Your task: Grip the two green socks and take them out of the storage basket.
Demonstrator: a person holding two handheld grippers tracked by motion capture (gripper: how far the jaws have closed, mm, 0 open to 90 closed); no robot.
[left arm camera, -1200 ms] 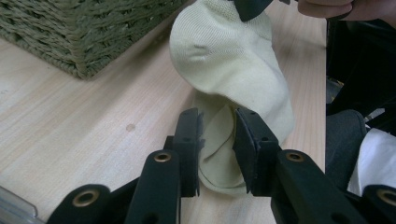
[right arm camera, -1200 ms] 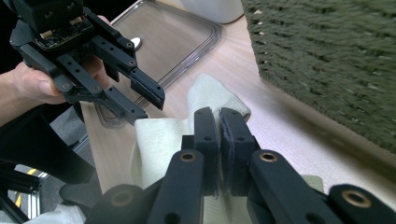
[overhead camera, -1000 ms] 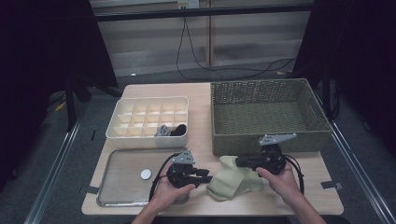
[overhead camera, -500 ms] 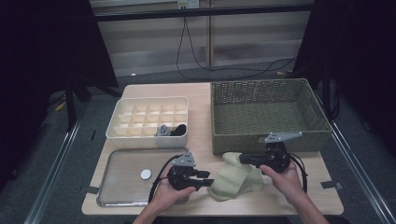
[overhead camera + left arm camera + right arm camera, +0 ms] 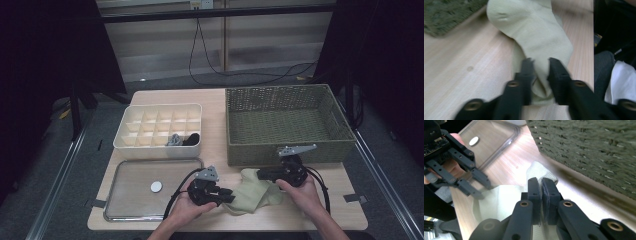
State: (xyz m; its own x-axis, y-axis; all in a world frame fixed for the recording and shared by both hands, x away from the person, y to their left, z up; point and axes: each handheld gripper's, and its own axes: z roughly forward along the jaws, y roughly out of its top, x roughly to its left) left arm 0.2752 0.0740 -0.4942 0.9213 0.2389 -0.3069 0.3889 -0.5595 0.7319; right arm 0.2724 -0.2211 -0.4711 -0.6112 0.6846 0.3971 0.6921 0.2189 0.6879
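Both grippers on pale green sock (image 5: 252,194): left gripper (image 5: 541,75) jaws pinching its edge, right gripper (image 5: 542,185) clamped on fabric.

No text, label, brand or number is showing legibly anywhere in these views. The circuit board on the left gripper (image 5: 461,167), seen in the right gripper view, may be carrying tiny markings, but they are coming through too small and blurred to read.
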